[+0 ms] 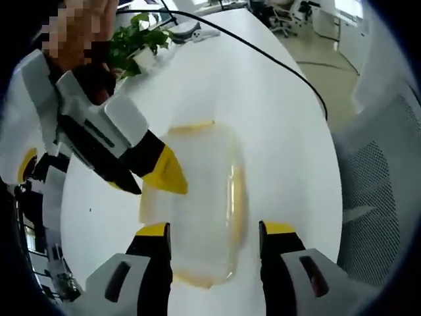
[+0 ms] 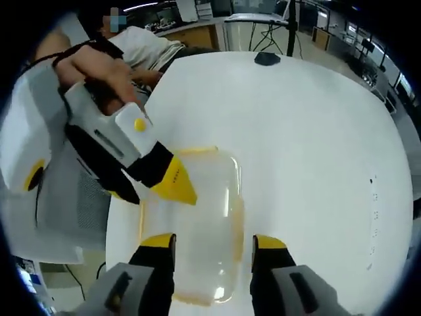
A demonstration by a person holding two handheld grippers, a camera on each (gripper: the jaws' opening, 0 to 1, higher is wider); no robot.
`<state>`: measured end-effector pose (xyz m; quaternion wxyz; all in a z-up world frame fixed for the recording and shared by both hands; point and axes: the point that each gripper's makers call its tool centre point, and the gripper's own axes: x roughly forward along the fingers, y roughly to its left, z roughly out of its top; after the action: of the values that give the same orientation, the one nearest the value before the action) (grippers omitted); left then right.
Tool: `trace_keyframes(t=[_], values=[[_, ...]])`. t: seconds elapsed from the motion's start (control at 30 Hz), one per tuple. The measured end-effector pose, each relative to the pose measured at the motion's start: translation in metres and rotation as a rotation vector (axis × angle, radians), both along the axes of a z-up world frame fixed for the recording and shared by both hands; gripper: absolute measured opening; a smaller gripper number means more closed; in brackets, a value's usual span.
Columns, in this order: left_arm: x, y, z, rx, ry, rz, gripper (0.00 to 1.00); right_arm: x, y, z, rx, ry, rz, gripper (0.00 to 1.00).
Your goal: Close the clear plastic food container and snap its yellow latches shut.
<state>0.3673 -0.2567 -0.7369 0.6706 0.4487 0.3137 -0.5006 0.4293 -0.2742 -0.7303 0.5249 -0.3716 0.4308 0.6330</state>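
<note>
Left gripper [image 1: 214,234]: jaws spread wide, holding nothing, straddling the near end of the container [image 1: 197,197]. Right gripper [image 2: 214,247]: same, gaping and empty over the opposite end. Container flat on white table [image 2: 316,131], lid seemingly down, latches [image 1: 238,197] not readably snapped. Best to press each latch squarely against its rim, other gripper bracing. Clear, glossy, rounded-rectangle plastic; thin yellow strips; likely slippery.

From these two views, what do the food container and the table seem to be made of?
Food container: likely clear plastic, slightly frosted; the white surface shows through it, and its latches look yellow. Table: smooth white top, probably laminate, with soft glare; the exact material is unclear.
</note>
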Motion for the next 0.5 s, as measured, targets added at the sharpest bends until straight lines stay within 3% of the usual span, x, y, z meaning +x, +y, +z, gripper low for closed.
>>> trace_keyframes(t=[0.17,0.27,0.5], values=[[0.003,0.005,0.005,-0.01,0.005,-0.012,0.61,0.001,-0.007,0.009,0.026,-0.024,-0.005,0.55],[0.007,0.003,0.011,-0.06,0.041,0.007,0.72,-0.001,-0.015,0.01,0.022,-0.053,0.011,0.61],[0.023,0.013,0.011,-0.039,0.029,0.012,0.81,-0.012,-0.026,0.007,0.013,-0.084,0.024,0.7]])
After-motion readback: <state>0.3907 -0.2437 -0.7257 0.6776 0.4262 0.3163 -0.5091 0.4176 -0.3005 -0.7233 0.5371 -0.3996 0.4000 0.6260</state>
